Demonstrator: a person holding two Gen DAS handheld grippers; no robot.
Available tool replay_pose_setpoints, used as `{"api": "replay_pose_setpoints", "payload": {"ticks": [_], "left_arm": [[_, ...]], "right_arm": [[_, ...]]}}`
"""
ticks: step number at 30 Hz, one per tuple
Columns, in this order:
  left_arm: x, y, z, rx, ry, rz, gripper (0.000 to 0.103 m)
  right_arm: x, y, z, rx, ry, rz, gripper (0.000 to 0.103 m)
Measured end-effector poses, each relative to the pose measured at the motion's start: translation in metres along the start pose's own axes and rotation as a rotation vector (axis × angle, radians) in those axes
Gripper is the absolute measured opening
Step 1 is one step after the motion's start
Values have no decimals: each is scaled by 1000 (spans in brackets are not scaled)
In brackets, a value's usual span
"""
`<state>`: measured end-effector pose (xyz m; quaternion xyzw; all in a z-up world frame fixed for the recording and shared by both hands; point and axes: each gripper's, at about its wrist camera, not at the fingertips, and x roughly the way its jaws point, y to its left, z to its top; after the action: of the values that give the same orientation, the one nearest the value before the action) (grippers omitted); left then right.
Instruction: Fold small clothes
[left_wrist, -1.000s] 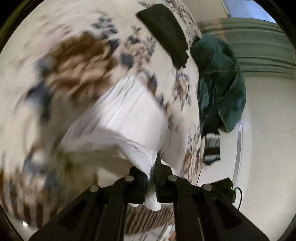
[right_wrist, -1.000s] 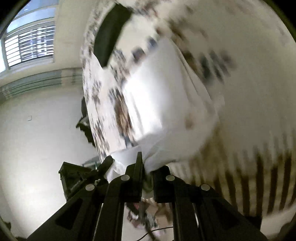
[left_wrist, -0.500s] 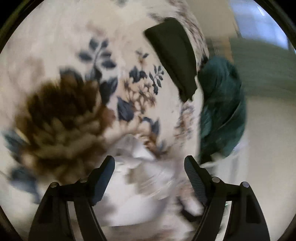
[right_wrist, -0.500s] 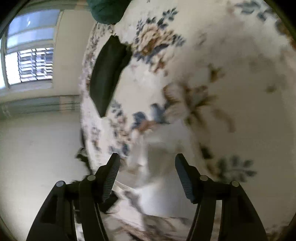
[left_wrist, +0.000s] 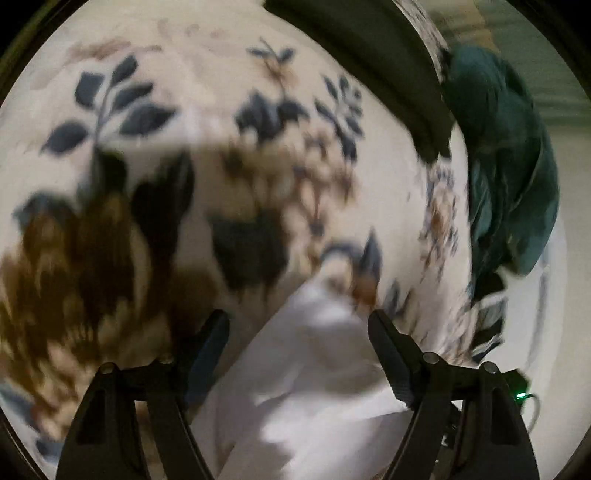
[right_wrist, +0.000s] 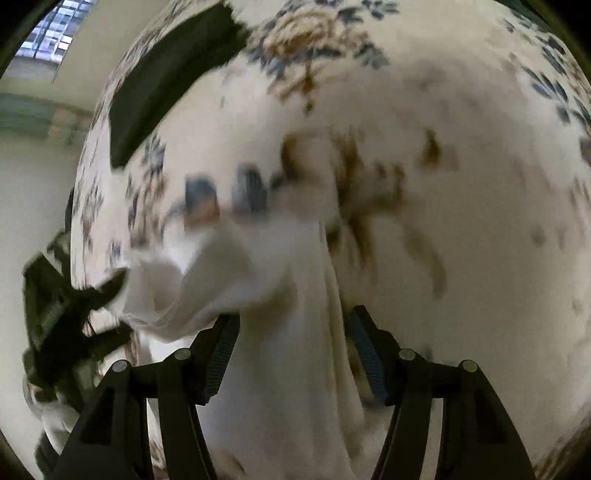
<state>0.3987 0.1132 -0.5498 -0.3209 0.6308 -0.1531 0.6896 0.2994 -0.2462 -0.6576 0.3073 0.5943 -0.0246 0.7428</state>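
In the left wrist view, the floral bedspread (left_wrist: 155, 155) filled the left and centre of the frame, blurred by motion. At the bottom centre, the left gripper (left_wrist: 297, 334) stood with its fingers spread wide, holding nothing, and the white garment (left_wrist: 314, 376) lay on the bedspread between and below them. A folded dark cloth (left_wrist: 373, 62) sat at the upper centre, and a teal garment (left_wrist: 509, 166) hung at the upper right, past the bedspread's edge. In the right wrist view, the dark cloth (right_wrist: 166, 85) lay at the upper left. The white garment (right_wrist: 280, 332) ran from the lower left, where it was rumpled, down through the bottom centre. The right gripper (right_wrist: 291, 332) was also spread apart, with the cloth passing between its fingers but not pinched. The bedspread (right_wrist: 461, 221) covered the right.
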Motion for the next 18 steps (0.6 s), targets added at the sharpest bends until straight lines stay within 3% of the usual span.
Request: {"api": "replay_pose_setpoints", "payload": {"ticks": [5,10,11,12,13,14,16,18], "left_arm": [[-38,3,-7,58,-29,-7,76],[-12,5,-21,119,84,42,76],[-5,1,-22,145,77,47,74],[-2,-3,-22,170,50,46,58],[-2,-8,-23,207,31,23,14],[-2,-11,-22,221,24,24,10],[-2,-17,-16,239,-18,18,9],[3,-13,-10,206,-10,12,9]], "right_arm": [[-19,-9,20,76,-62,52,64],[-19,-32,5,160,-10,131,64],[-14,-37,4,180,-1,164,63],[-11,-36,5,188,-6,190,62],[-10,-37,5,194,-23,214,43],[-8,-32,5,183,-33,228,12],[-7,-24,8,154,-47,211,7],[-10,-18,11,125,-83,172,6]]}}
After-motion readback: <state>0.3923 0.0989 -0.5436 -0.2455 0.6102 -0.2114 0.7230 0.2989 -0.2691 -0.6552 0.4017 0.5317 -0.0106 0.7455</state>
